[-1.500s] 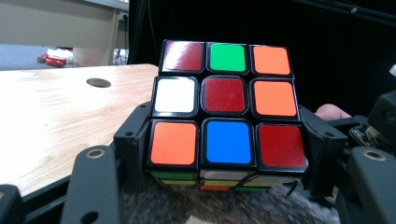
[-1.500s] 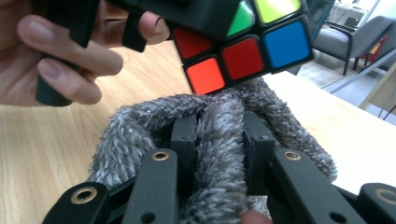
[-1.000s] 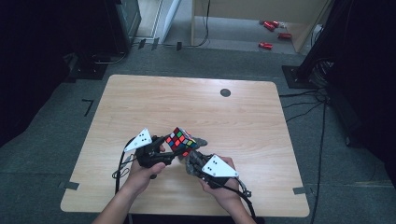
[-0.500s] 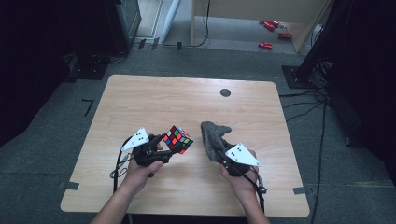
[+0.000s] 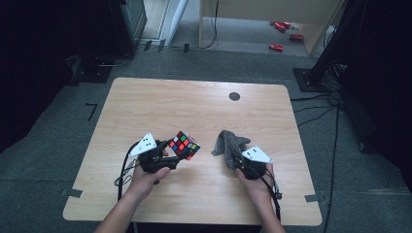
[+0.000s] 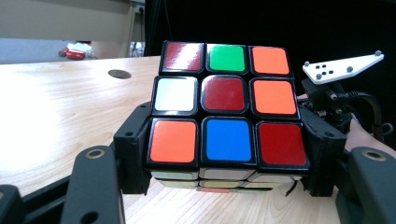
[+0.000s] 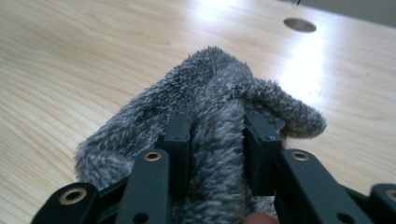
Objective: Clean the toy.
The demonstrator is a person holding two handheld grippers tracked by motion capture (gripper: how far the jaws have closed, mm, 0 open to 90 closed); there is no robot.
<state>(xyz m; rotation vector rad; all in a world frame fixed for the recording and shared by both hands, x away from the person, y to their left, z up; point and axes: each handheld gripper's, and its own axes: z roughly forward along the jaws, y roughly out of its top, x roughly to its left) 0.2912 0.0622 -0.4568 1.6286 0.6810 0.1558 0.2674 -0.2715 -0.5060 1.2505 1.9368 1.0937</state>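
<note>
- Left gripper (image 5: 167,156): jaws clamp one multicoloured plastic puzzle cube (image 5: 184,144), held above the light wooden table (image 5: 194,107).
- Right gripper (image 5: 239,160): jaws narrow, pinching one fuzzy grey cloth (image 5: 228,143), well apart from the cube.

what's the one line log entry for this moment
left gripper: shut on cube | right gripper: shut on cloth | cube and cloth apart, above table
</note>
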